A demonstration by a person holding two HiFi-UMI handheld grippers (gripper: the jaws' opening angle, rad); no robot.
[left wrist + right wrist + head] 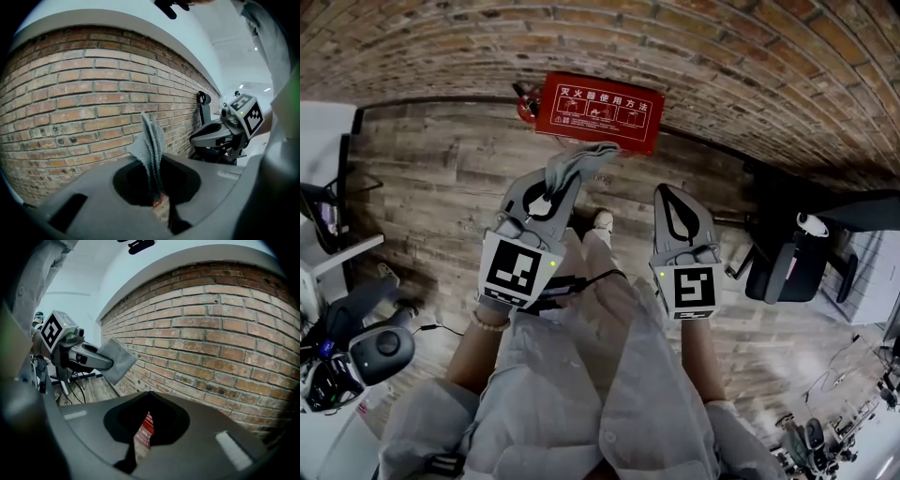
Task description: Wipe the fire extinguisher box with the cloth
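The red fire extinguisher box stands on the wood floor against the brick wall, its instruction panel facing up. My left gripper hangs just in front of it, shut on a grey cloth whose free end reaches toward the box's lower edge. In the left gripper view the cloth stands up folded between the jaws. My right gripper is beside it to the right, shut with nothing in it. Through its jaw gap a strip of the red box shows. The left gripper and its cloth appear there too.
A red extinguisher sits at the box's left end. A black office chair stands at the right, with black equipment and a white desk edge at the left. The person's shoe is on the floor below the grippers.
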